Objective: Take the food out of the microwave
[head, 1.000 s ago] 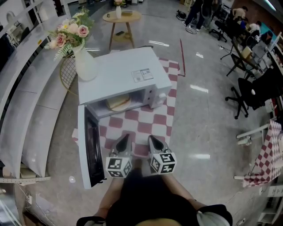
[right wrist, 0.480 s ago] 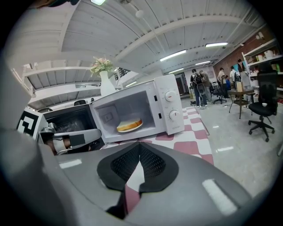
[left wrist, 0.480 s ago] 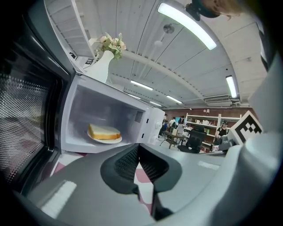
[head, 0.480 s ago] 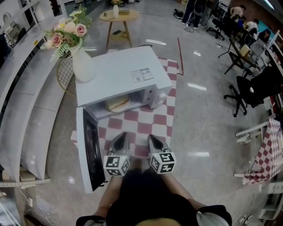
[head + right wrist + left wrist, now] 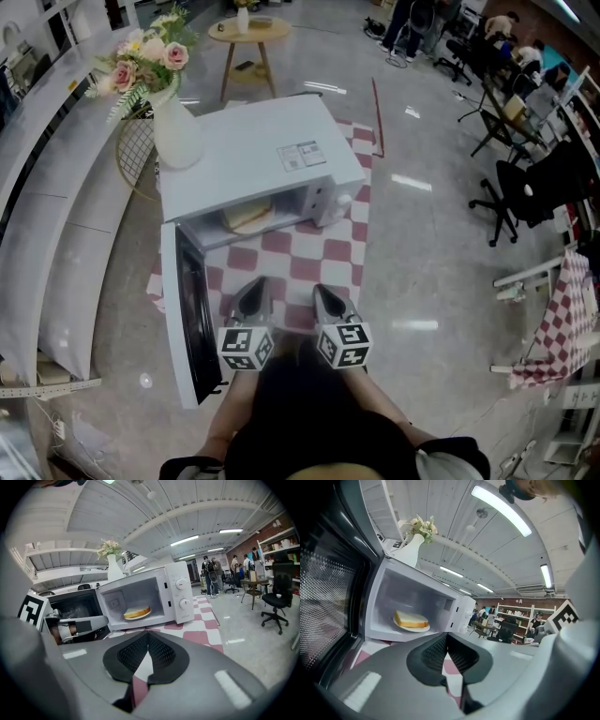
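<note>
Bread slice [image 5: 247, 217] on plate [image 5: 411, 629] inside open microwave [image 5: 246, 155], straight ahead of left gripper [image 5: 254, 290]; right gripper [image 5: 322, 293] farther, offset right. Both sets of jaws closed, empty.

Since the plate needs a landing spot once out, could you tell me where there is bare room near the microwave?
The checked cloth is bare in front of the microwave, right of its open door. The microwave's top is free right of the vase, apart from a label. Inside it is tight: the plate takes the middle.
</note>
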Demonstrator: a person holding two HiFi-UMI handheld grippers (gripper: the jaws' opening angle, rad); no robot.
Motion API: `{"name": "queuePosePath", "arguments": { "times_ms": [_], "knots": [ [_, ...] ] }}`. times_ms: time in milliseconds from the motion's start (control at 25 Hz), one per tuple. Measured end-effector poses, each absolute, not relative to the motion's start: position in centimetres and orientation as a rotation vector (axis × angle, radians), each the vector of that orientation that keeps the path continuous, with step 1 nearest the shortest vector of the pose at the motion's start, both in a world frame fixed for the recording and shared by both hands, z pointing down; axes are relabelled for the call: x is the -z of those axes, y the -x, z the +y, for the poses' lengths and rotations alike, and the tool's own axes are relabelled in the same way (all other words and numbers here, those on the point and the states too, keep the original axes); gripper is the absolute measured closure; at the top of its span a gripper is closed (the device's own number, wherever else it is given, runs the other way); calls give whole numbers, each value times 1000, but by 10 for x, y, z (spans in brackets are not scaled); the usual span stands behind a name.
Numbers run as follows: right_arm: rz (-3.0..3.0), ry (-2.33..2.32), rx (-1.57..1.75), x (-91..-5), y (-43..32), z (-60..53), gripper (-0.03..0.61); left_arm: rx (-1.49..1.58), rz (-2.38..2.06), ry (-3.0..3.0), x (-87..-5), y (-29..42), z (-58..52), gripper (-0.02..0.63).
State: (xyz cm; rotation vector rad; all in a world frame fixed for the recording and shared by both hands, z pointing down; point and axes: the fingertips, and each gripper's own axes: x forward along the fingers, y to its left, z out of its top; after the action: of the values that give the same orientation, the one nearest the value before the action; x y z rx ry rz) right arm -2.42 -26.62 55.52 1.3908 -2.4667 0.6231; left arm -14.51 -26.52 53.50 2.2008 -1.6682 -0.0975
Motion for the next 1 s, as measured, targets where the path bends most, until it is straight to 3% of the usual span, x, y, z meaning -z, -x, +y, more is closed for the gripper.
{"name": "queuePosePath", "arguments": {
  "times_ms": [1000],
  "knots": [
    [-2540,-1233,-562,-544,40,-299,577,174,-1752,-2048,-544,158,-288,607]
  ]
}}
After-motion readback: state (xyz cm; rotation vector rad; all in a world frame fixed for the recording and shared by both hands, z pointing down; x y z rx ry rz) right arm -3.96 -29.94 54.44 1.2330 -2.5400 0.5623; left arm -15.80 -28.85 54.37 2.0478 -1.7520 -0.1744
